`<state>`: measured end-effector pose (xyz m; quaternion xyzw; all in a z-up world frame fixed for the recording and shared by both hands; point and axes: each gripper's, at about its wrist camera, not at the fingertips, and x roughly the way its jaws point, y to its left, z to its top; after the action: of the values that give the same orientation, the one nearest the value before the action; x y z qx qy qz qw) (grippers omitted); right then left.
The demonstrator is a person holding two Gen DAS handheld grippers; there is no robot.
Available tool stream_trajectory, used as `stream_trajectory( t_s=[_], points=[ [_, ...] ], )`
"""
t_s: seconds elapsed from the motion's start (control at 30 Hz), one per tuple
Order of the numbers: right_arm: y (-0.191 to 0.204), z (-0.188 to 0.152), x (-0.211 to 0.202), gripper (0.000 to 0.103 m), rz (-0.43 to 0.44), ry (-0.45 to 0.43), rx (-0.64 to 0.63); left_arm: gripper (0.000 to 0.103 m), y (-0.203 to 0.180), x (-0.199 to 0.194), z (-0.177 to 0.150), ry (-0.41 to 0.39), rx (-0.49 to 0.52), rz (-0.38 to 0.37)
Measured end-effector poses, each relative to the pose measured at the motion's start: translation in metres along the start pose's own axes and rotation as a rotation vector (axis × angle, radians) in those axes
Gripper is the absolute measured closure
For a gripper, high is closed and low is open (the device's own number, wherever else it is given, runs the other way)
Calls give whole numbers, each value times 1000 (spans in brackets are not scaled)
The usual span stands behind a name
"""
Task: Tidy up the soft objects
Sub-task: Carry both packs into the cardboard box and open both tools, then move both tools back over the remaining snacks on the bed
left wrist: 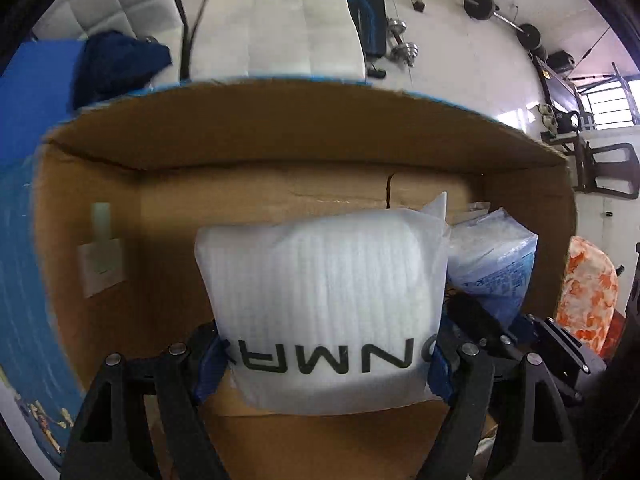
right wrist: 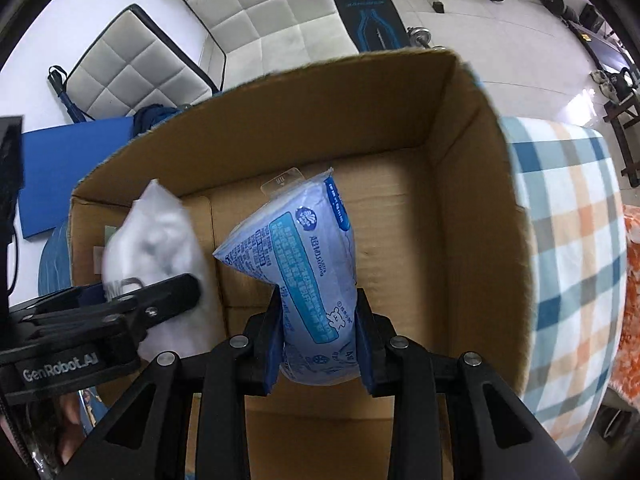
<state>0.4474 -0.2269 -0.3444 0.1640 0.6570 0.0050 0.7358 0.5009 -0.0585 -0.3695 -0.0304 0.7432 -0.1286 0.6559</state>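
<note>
A white padded foam pouch with black letters [left wrist: 324,304] hangs inside an open cardboard box [left wrist: 280,136], and my left gripper [left wrist: 324,360] is shut on its lower part. To its right my right gripper [right wrist: 318,344] is shut on a light blue plastic pack of tissues [right wrist: 296,256], held over the floor of the cardboard box [right wrist: 472,184]. The white pouch [right wrist: 156,236] and the left gripper [right wrist: 168,292] show at the left of the right wrist view. The blue pack [left wrist: 496,264] shows beside the pouch in the left wrist view.
A plaid blanket [right wrist: 572,248] lies right of the box, with an orange patterned cloth [left wrist: 588,288] beyond it. A blue mat [right wrist: 68,160] and a dark blue garment [left wrist: 116,64] lie behind the box. White quilted cushions [right wrist: 260,12] and barbell weights [left wrist: 480,4] sit on the floor.
</note>
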Motion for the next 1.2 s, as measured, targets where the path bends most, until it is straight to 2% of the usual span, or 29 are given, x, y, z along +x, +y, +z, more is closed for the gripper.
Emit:
stream_trajectory(
  t_s=[0.1,0.4,0.5,0.57,0.63,0.8,0.97,1.1,1.17,1.2],
  points=[
    [1,4,13,69,-14,6,-11,24,-2,9,7,29,14,-11],
    [4,13,35,61,-50,14,-55,24,-14,14,19,18,62,32],
    [1,16,42,55,-57,25,-49,23,-13,20,20,38,39,15],
    [2,13,41,38,-60,26,-53,21,-10,26,26,44,26,4],
    [1,12,41,33,-60,23,-56,16,-11,24,25,31,28,9],
    [3,8,35,31,-73,22,-66,3,-13,9,19,-5,35,36],
    [8,-1,26,20,-78,24,-77,0,-10,-15,5,-106,61,113],
    [5,-12,11,18,-80,34,-84,0,-5,-35,-14,-174,66,160],
    [6,-20,4,8,-90,27,-90,0,-2,-43,-26,-192,72,158],
    [5,-25,-1,7,-91,22,-93,0,-3,-49,-35,-201,71,165]
  ],
)
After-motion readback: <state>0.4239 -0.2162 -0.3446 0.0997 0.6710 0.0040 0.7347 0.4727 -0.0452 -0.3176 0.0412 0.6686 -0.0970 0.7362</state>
